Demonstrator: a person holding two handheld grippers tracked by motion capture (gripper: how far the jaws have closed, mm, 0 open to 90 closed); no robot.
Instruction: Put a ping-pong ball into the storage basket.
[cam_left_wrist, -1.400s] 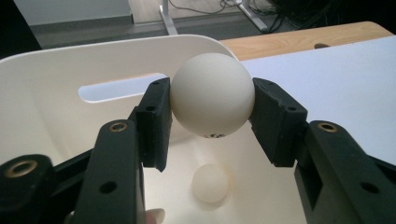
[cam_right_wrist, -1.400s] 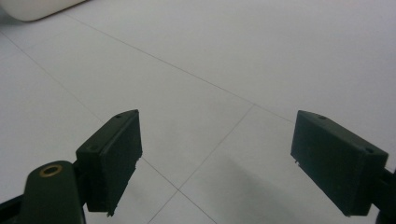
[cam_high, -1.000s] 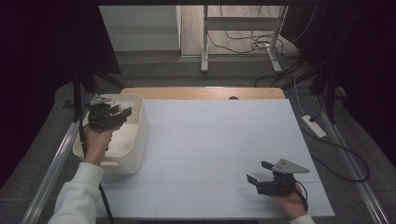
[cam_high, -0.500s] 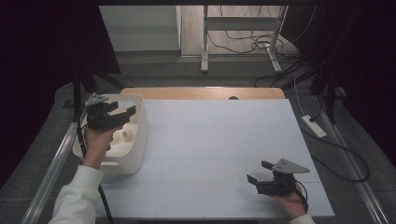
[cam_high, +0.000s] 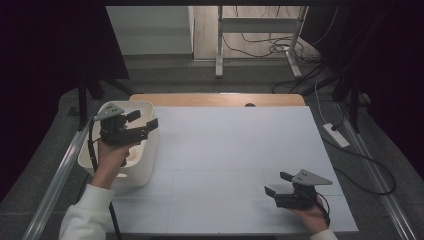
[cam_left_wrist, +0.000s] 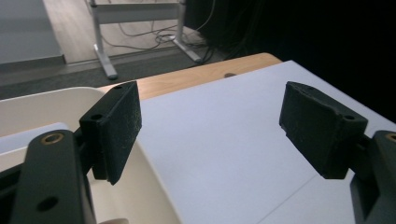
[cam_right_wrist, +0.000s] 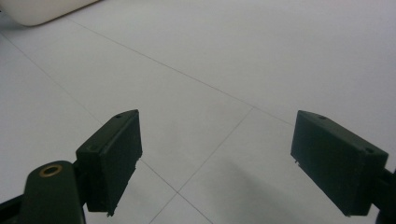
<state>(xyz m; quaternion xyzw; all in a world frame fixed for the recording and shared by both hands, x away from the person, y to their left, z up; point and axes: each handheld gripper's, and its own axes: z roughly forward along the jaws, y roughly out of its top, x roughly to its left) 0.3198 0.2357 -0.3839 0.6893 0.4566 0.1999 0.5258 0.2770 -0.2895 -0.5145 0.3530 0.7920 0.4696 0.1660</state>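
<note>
The left hand-held gripper (cam_high: 142, 125) hangs above the white tub (cam_high: 147, 150) at the left edge of the white surface (cam_high: 225, 160). Its jaws have just been opening and hold nothing. The right hand-held gripper (cam_high: 279, 184) rests low near the front right corner, jaws wide apart, nothing in them.

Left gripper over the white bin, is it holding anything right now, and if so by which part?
Nothing. The left gripper has just been opening, and its jaws stand apart with only the white bin rim and table showing between them.
</note>
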